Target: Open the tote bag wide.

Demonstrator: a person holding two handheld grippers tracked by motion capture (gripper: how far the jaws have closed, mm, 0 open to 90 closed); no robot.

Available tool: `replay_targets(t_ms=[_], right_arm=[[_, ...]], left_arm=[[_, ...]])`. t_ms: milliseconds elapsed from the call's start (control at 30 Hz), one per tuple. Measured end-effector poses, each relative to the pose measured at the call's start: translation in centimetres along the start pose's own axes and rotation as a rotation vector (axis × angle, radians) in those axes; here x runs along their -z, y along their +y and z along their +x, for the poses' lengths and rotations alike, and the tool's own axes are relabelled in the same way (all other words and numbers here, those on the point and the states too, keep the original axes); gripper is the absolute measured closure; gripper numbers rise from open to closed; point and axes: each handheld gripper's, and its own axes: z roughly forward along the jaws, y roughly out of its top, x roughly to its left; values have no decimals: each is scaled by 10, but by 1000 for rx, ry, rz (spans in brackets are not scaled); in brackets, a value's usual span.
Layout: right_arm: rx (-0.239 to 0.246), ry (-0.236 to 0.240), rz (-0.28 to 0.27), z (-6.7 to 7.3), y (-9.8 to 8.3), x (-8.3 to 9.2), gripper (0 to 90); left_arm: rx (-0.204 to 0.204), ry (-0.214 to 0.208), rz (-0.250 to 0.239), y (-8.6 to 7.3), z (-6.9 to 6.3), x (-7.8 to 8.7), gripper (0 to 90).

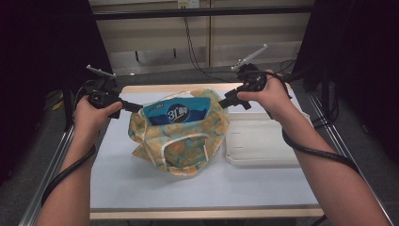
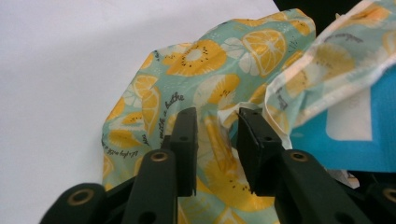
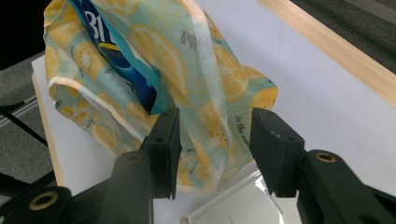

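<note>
Fabric of the lemon-print tote bag [image 1: 181,136] lies between both grippers at table centre, with a glossy blue packet [image 1: 175,112] standing in its mouth. The left gripper [image 2: 217,135] and right gripper [image 3: 212,140] flank the rim, equally near. Both sets of jaws stand parted, soft cloth in each gap, nothing clamped.

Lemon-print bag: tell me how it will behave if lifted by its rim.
The lemon-print bag is thin, creased cloth, so it would probably sag. The blue packet inside likely weighs it down and could slip out of the open mouth.
</note>
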Motion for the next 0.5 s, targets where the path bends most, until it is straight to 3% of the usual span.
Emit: replay_targets(t_ms=[100, 200, 267, 333, 400, 500], right_arm=[[1, 1, 6, -1, -1, -1, 547], [0, -7, 16, -2, -2, -3, 558], [2, -8, 8, -2, -3, -4, 565], [6, -6, 8, -2, -3, -5, 571], [-2, -10, 21, -1, -4, -7, 571], [4, -6, 17, -1, -5, -9, 572]], left_arm=[[-14, 28, -6, -1, -3, 4, 523], [-20, 40, -9, -3, -5, 6, 441], [-54, 61, 9, -5, -8, 8, 396], [-77, 54, 28, -8, -10, 9, 381], [-72, 36, 31, -10, -13, 8, 376], [-89, 46, 35, -12, -17, 8, 366]])
